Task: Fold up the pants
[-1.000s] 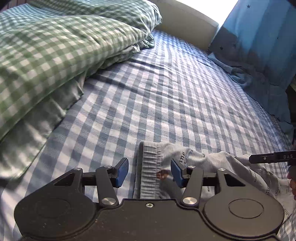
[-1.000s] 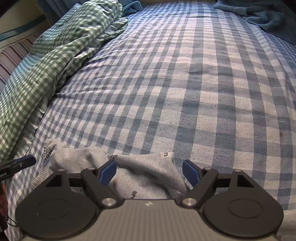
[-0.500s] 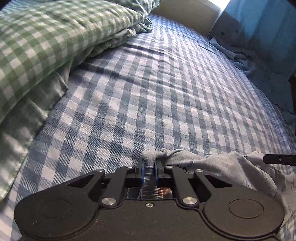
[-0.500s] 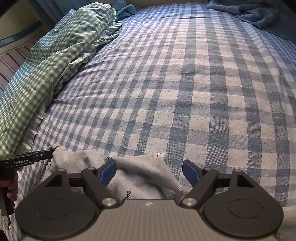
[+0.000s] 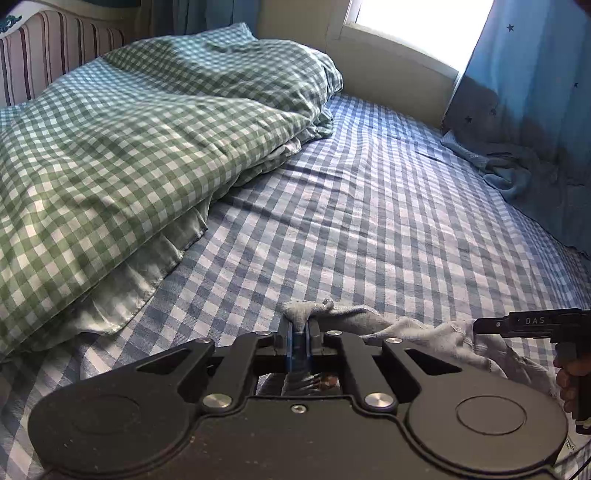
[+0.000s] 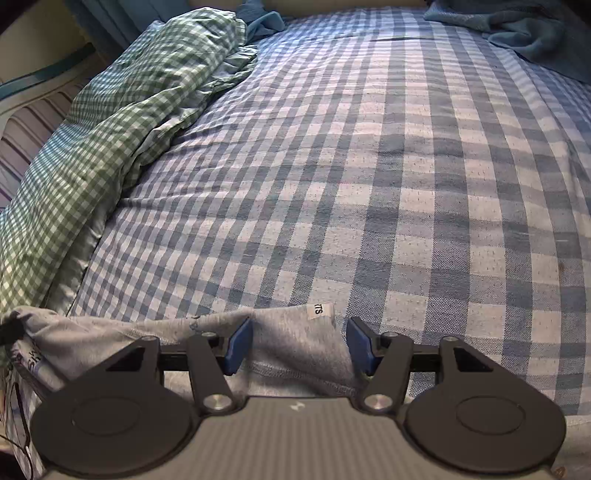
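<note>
Grey pants [image 5: 424, 328] lie bunched at the near edge of the blue checked bed. My left gripper [image 5: 300, 332] is shut on a fold of the pants' waistband and holds it raised off the sheet. In the right wrist view the pants [image 6: 291, 343] stretch left to right, with a white label at their far edge. My right gripper [image 6: 299, 345] is open, its blue pads on either side of a cloth corner without pinching it. The right gripper's tip also shows in the left wrist view [image 5: 517, 325], beside the cloth.
A green checked duvet [image 5: 129, 147] is heaped on the left of the bed. A blue cloth [image 6: 517, 29] and star-patterned curtain [image 5: 528, 92] lie at the far right. Blue checked sheet [image 6: 369, 166] stretches ahead.
My left gripper closed on the waistband and has lifted it, tilting upward. The pants are pulled taut between the grippers. My right gripper narrowed slightly but stays open.
</note>
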Demonstrator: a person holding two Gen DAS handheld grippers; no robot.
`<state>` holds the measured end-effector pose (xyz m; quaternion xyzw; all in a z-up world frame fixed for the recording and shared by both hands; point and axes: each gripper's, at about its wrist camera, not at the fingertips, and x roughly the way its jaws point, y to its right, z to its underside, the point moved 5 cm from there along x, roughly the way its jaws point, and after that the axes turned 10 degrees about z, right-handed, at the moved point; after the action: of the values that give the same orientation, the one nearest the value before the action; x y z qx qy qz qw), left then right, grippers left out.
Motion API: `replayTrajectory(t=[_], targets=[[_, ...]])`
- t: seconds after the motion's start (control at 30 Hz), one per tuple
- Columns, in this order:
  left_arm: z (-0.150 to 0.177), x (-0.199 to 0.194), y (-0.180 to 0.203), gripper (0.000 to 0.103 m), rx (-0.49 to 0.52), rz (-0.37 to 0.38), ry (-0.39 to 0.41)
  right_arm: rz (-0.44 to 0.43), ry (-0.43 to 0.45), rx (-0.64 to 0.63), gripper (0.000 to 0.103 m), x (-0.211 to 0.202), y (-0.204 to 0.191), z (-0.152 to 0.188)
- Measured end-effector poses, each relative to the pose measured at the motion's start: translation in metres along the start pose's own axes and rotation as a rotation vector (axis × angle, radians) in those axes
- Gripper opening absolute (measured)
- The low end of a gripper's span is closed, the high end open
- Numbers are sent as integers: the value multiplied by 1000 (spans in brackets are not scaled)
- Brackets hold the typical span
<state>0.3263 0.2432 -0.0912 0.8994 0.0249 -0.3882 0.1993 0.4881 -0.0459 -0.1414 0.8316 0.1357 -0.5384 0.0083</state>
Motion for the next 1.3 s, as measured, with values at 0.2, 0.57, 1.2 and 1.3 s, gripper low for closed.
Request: replayTrajectory(t=[0.2, 0.57, 1.2, 1.3], targets=[[-17, 24, -5, 6, 32, 17, -15, -3, -56, 30, 3, 17, 5, -8], [-8, 98, -34, 16, 10, 21, -115, 145, 98, 4, 0, 15, 16, -29], [73, 51, -64, 72, -188, 128, -150, 197, 140, -93, 85, -46, 0, 79], [74, 63, -52, 60, -124, -2, -191, 244, 95, -74, 88, -49, 4, 110]])
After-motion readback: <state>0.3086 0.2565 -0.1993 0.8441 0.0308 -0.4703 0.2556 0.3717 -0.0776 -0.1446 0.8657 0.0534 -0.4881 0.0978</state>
